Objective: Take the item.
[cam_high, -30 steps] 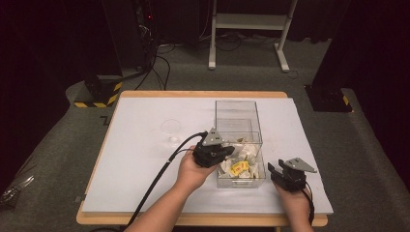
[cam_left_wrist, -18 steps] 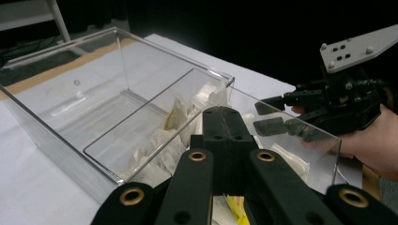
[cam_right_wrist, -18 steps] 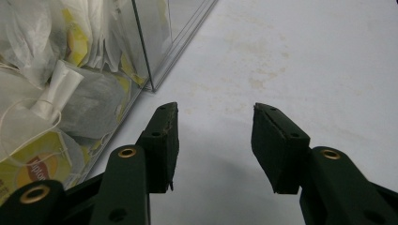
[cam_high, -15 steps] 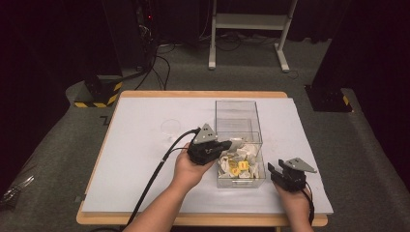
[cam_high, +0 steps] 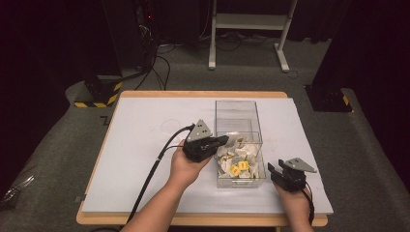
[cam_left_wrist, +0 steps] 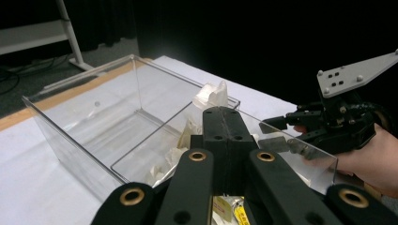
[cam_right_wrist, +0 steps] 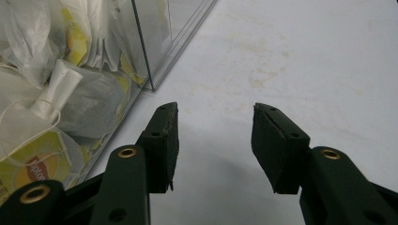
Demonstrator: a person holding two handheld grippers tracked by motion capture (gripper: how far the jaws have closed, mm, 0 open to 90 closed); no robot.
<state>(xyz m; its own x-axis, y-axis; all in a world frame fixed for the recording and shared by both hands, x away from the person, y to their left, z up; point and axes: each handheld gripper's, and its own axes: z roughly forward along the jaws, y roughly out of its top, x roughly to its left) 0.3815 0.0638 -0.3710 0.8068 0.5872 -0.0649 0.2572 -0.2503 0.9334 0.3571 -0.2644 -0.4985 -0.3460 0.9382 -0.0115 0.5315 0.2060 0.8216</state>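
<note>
A: Right tool [cam_high: 279, 172]?
B: Near the tabletop's [cam_high: 145, 145] front edge, jaws apart, holding nothing.
A: Left tool [cam_high: 220, 142]?
B: Jaws pressed together, empty, over the box's [cam_high: 240, 181] left wall.
A: Tea bags [cam_high: 239, 157]?
B: Piled in the box's near half, right of centre.

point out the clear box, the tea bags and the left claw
clear box [cam_high: 238, 110]: high view, far wall.
tea bags [cam_high: 240, 155]: high view, middle of the pile inside the box.
left claw [cam_left_wrist: 224, 123]: left gripper view, tips of its closed jaws.
</note>
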